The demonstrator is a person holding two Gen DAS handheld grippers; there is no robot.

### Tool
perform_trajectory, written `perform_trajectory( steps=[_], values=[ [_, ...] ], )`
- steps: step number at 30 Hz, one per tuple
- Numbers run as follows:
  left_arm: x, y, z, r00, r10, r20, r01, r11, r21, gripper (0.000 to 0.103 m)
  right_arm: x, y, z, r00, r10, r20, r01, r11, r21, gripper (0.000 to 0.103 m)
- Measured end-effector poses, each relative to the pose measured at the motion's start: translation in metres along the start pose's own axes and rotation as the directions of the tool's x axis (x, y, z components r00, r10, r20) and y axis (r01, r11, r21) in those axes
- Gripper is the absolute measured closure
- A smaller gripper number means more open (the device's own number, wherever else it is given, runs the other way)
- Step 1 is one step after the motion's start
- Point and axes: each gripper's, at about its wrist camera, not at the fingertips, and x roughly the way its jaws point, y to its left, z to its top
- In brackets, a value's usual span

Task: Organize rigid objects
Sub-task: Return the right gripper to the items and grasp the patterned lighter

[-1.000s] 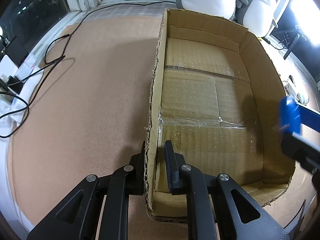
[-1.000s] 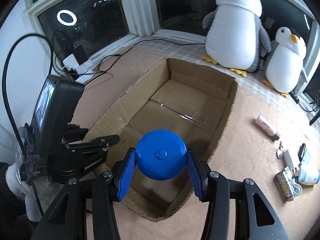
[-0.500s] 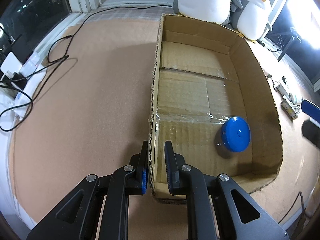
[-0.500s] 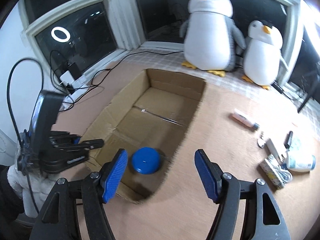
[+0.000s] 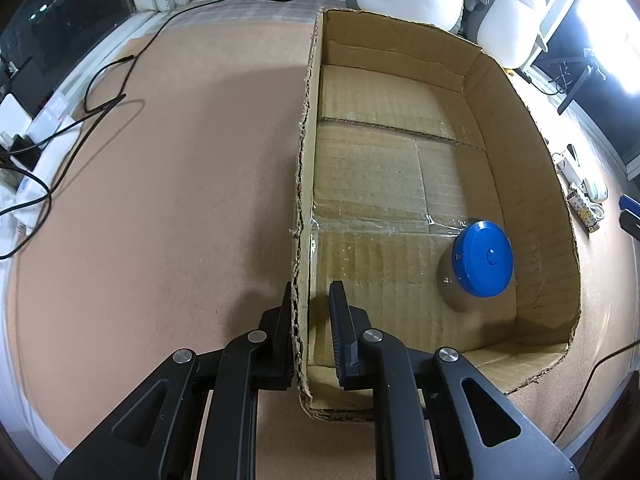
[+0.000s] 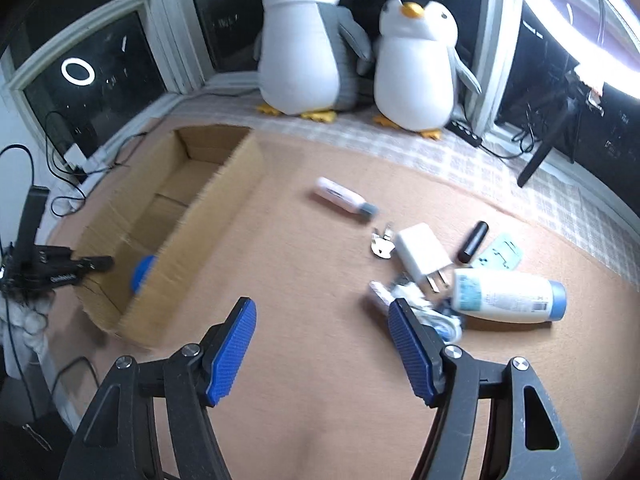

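While the left gripper (image 5: pixel 310 300) pinches the cardboard box's (image 5: pixel 520 128) near-left wall, jaws clamped on it, the blue round container (image 5: pixel 483 258) sits at lower right inside. From the right wrist view, the right gripper (image 6: pixel 322 344) hangs empty — jaws just narrowing, half-spread over bare mat (image 6: pixel 304 240) — beside a white bottle (image 6: pixel 508 296) and charger (image 6: pixel 422 254) at right.

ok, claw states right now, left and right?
Left claw: shut on the cardboard box side wall.
Right claw: open, nothing between its pads; jaws have just been closing a little.
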Motion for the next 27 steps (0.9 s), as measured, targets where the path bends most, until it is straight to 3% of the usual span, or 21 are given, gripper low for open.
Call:
perform_trajectory(
  steps=[3,11,19,23,27],
  values=[
    [0.000,0.001,-0.001,1.000,-0.001,0.001,0.001,1.000,0.001,0.090,0.012,-0.017,0.002,0.998,-0.004,-0.056,0.004,1.000,-0.009,0.059],
    [0.000,0.002,-0.001,1.000,-0.002,0.001,0.002,1.000,0.000,0.090,0.039,-0.037,0.001,0.987,-0.017,-0.163,0.011,0.999,-0.037,0.066],
    [0.000,0.001,-0.001,1.000,0.000,0.001,0.000,1.000,0.002,0.090,0.053,-0.044,0.000,0.979,-0.031,-0.201,0.024,0.999,-0.038,0.067],
    [0.000,0.001,-0.001,1.000,0.000,0.001,0.000,1.000,0.002,0.090,0.060,-0.038,-0.003,0.974,0.002,-0.227,-0.011,0.999,-0.040,0.074],
    [0.000,0.002,-0.001,1.000,0.000,0.001,0.000,1.000,0.004,0.090,0.064,-0.030,-0.003,0.971,-0.036,-0.236,0.015,0.996,-0.093,0.074]
  ],
)
